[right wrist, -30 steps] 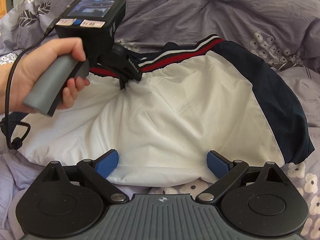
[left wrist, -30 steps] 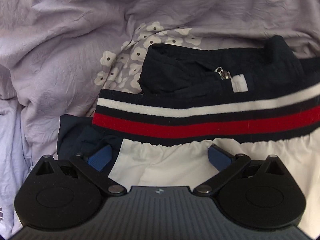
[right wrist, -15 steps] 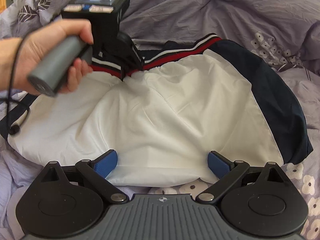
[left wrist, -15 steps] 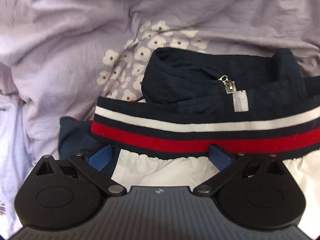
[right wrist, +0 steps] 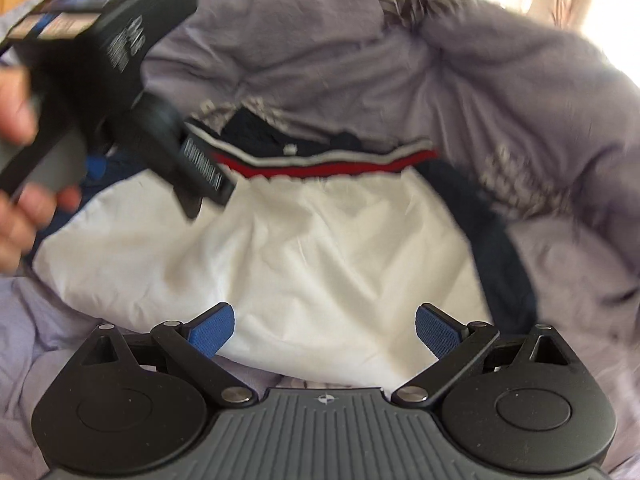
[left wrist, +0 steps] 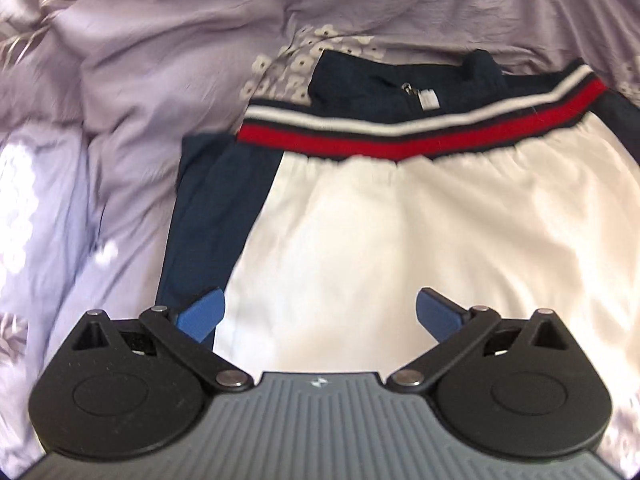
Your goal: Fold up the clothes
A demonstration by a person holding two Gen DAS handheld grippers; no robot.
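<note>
Pulling back from the red-striped waistband (left wrist: 420,136) it hovered over a moment ago, the left hand-held gripper (left wrist: 320,314) now hangs open above the white shorts (right wrist: 304,264) spread on the lilac bed (left wrist: 120,80), while the right hand-held gripper (right wrist: 325,330), also open and empty, has lifted near their hem.

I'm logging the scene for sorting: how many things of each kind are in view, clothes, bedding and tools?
Clothes: 1, the jacket
Bedding: 1, the duvet
Tools: 2, the left tool and the right tool
Total: 4
</note>
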